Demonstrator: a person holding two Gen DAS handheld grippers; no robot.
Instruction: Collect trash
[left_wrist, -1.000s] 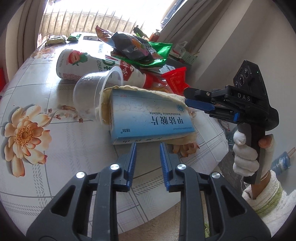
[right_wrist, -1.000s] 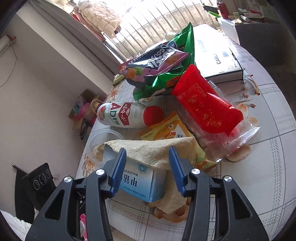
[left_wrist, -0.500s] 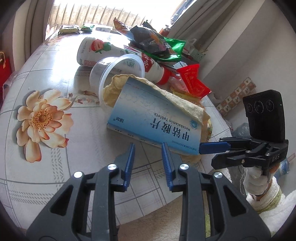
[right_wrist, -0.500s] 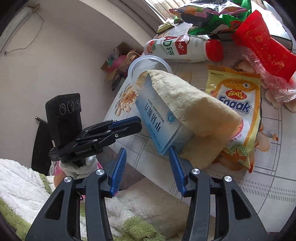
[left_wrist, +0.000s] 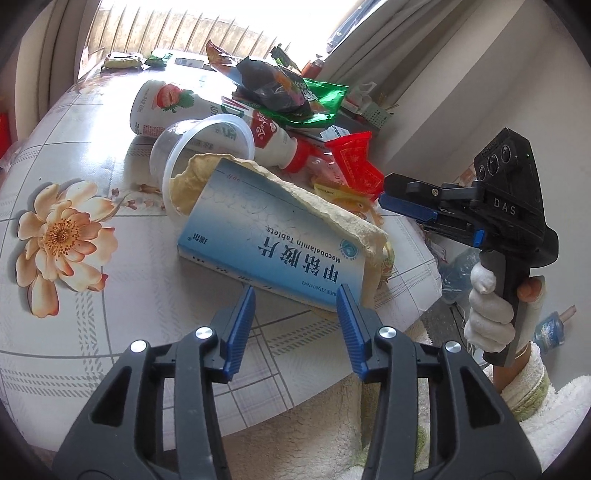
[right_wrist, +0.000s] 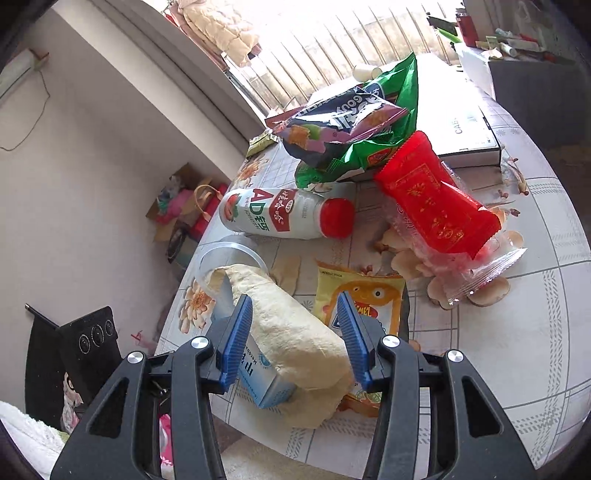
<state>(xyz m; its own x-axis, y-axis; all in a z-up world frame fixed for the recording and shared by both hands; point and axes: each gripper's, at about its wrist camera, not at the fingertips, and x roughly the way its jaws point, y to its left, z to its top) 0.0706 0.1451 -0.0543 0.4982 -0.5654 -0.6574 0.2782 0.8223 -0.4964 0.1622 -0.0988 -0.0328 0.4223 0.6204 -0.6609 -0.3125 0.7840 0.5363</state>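
Trash lies heaped on a flower-patterned bench (left_wrist: 74, 295). The left gripper (left_wrist: 295, 314) tilts down at the bench's near edge, its jaws opening and empty, the blue tablet box (left_wrist: 273, 243) just past their tips at 12 o'clock. A beige wrapper (right_wrist: 288, 325) drapes that box, beside a clear plastic cup (left_wrist: 199, 147) lying on its side. At 3 o'clock in the left view, a gloved hand (left_wrist: 487, 310) holds the right gripper (right_wrist: 295, 332) off the bench edge (jaws parted, touching nothing). A milk bottle (right_wrist: 280, 214), red packet (right_wrist: 432, 199) and yellow snack bag (right_wrist: 354, 295) lie beyond. Open benchtop spreads toward 9 o'clock.
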